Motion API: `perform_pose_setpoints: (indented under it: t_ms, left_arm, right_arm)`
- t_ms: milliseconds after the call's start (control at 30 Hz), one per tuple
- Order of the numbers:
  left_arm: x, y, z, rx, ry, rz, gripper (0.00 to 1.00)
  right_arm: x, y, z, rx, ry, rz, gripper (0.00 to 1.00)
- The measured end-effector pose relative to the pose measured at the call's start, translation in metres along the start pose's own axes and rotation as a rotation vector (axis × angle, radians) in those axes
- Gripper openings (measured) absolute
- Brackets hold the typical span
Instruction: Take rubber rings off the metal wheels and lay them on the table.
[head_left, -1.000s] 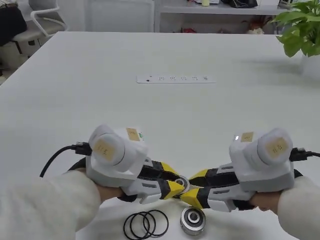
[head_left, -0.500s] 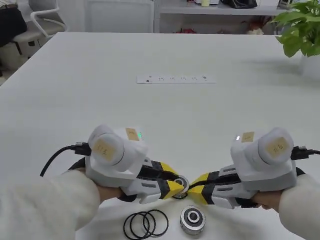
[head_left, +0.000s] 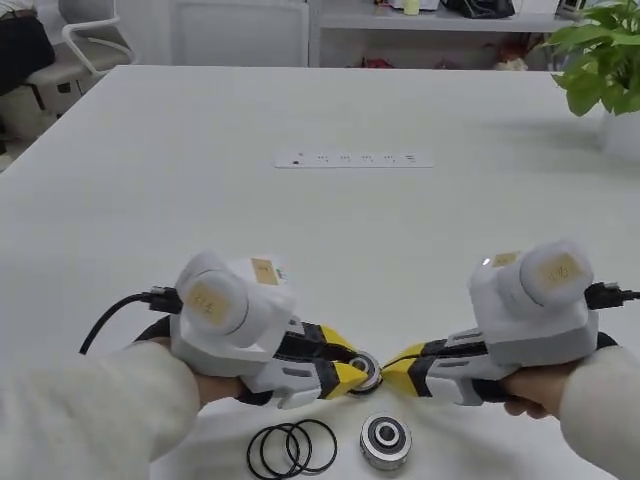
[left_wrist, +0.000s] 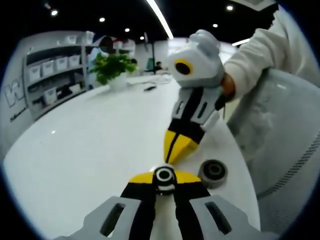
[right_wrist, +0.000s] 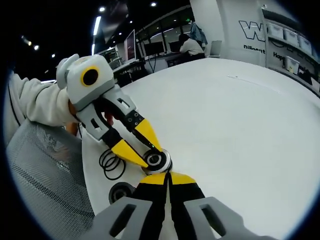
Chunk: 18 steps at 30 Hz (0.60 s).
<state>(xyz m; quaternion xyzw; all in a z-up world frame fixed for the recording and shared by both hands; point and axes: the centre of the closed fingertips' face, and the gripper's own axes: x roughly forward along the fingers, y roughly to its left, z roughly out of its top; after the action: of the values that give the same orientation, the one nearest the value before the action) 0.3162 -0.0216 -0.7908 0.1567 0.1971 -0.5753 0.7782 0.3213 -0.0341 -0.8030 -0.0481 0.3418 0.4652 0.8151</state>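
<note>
My left gripper (head_left: 352, 374) is shut on a small metal wheel (head_left: 365, 366) and holds it just above the table. In the left gripper view the wheel (left_wrist: 164, 174) sits between the yellow tips. My right gripper (head_left: 392, 362) meets it from the right. Its jaws are pressed together at the wheel's (right_wrist: 156, 160) rim, pinching the black rubber ring (right_wrist: 161, 170) there. Three loose rubber rings (head_left: 292, 447) lie overlapping on the table below my left gripper. A second metal wheel (head_left: 385, 440) lies flat beside them.
A white power strip (head_left: 352, 158) lies across the middle of the white table (head_left: 300, 230). A green plant (head_left: 600, 55) stands at the far right corner. An office chair (head_left: 85, 35) and shelves are beyond the far edge. A black cable (head_left: 115, 315) trails from my left gripper.
My right gripper has tilted, its body rising and shifting right while its tips stay at the held wheel. The left gripper, the loose rings and the second wheel have not moved.
</note>
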Motion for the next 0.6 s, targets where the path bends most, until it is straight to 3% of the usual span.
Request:
perform_pose_setpoints:
  t_ms: [100,267,600]
  left_arm:
    - [0.000,0.000,0.000,0.001,0.000,0.000,0.14]
    - [0.000,-0.001,0.000,0.019,0.005,0.002,0.14]
    - [0.000,-0.001,-0.001,0.026,0.008,0.001,0.14]
  right_arm:
    - [-0.001,0.002,0.006,0.054,-0.030,0.015,0.00]
    - [0.000,0.006,0.009,0.039,-0.025,0.003,0.00]
    - [0.002,0.017,0.016,0.001,-0.032,0.028,0.00]
